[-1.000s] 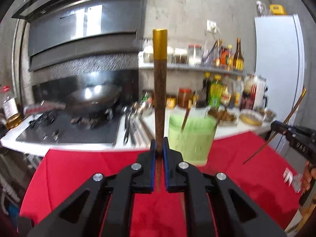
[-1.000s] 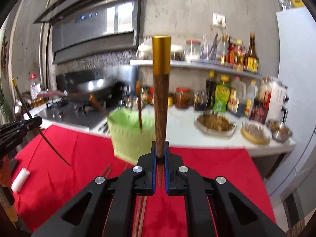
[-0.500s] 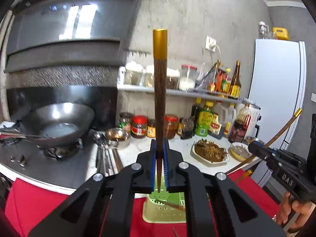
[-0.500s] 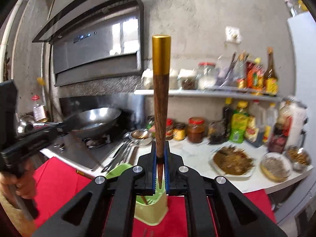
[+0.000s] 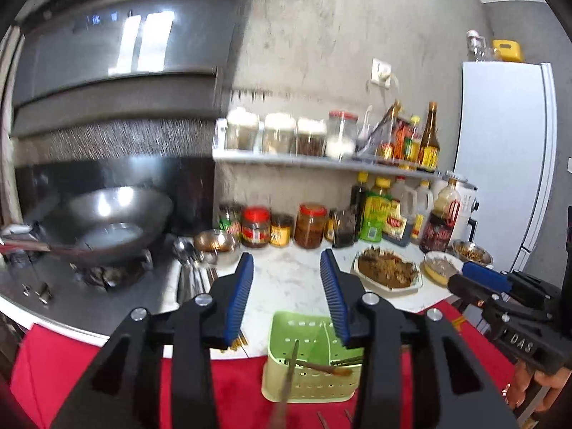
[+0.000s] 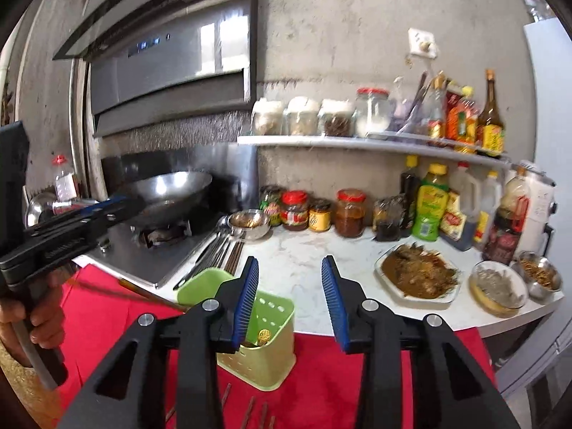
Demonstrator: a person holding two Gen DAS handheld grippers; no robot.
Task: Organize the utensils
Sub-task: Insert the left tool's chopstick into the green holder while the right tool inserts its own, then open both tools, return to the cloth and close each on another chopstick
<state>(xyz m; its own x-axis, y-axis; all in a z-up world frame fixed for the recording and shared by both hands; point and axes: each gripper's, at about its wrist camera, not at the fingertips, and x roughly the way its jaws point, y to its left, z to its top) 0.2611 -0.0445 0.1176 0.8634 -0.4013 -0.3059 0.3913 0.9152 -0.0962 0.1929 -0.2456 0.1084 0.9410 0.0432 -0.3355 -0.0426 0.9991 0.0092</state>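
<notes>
A light green perforated utensil holder (image 5: pixel 311 361) stands on the red cloth (image 5: pixel 89 375), with brown gold-tipped chopsticks (image 5: pixel 321 366) lying in it. My left gripper (image 5: pixel 287 296) is open and empty just above the holder. My right gripper (image 6: pixel 289 296) is open and empty above the same holder (image 6: pixel 264 343), where a gold chopstick end (image 6: pixel 264 334) shows inside. Each gripper shows in the other's view: the right gripper (image 5: pixel 479 279) and the left gripper (image 6: pixel 107 203). More chopsticks (image 6: pixel 250 411) lie on the cloth in front of the holder.
A white counter (image 5: pixel 286 282) behind the cloth holds jars, sauce bottles, a plate of food (image 5: pixel 388 273) and small bowls. A wok (image 5: pixel 107 225) sits on the stove at left, with spoons and chopsticks (image 6: pixel 221 250) beside it. A white fridge (image 5: pixel 507 164) stands at right.
Both grippers have opened and let go of their gold-tipped chopsticks, which now sit in the green holder. Both grippers stay above the holder.
</notes>
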